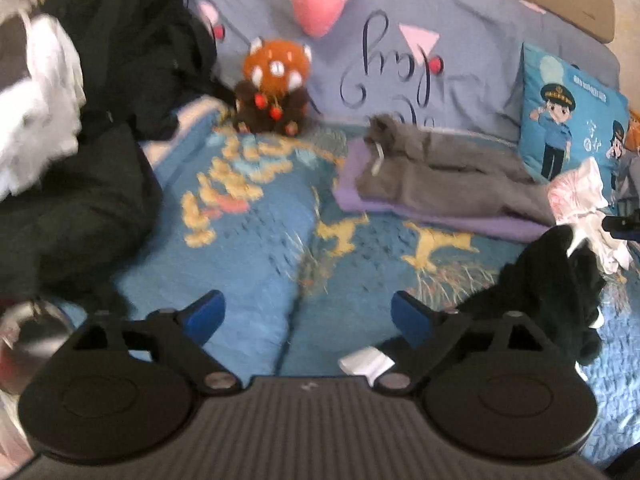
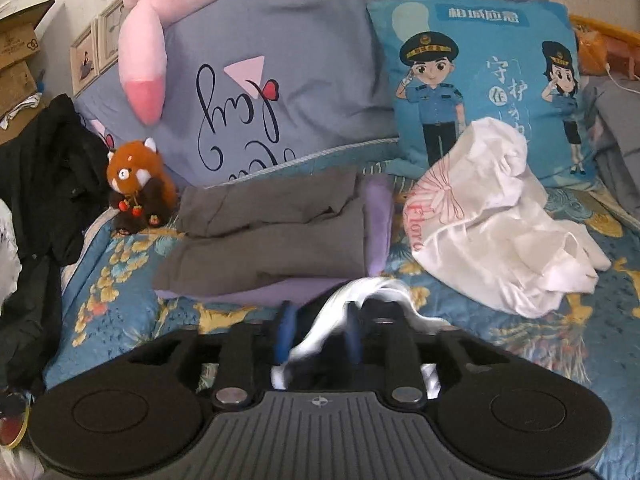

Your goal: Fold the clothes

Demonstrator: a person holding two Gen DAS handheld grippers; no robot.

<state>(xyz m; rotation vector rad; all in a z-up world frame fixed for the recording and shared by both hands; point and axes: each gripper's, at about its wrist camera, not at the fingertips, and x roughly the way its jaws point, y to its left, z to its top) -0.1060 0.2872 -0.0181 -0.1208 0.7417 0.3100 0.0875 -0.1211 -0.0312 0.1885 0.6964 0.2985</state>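
A black garment with white trim hangs at the right of the left wrist view, held up from the bed. My right gripper is shut on this black and white garment, its blue pads pinching the fabric. My left gripper is open and empty above the blue bedspread. Folded grey trousers lie on a folded purple garment near the pillows. A crumpled white shirt lies to their right.
A pile of black and white clothes fills the bed's left side. A red panda plush sits by the grey-blue pillow. A blue cartoon cushion stands at the back right. A pink plush hangs over the pillow.
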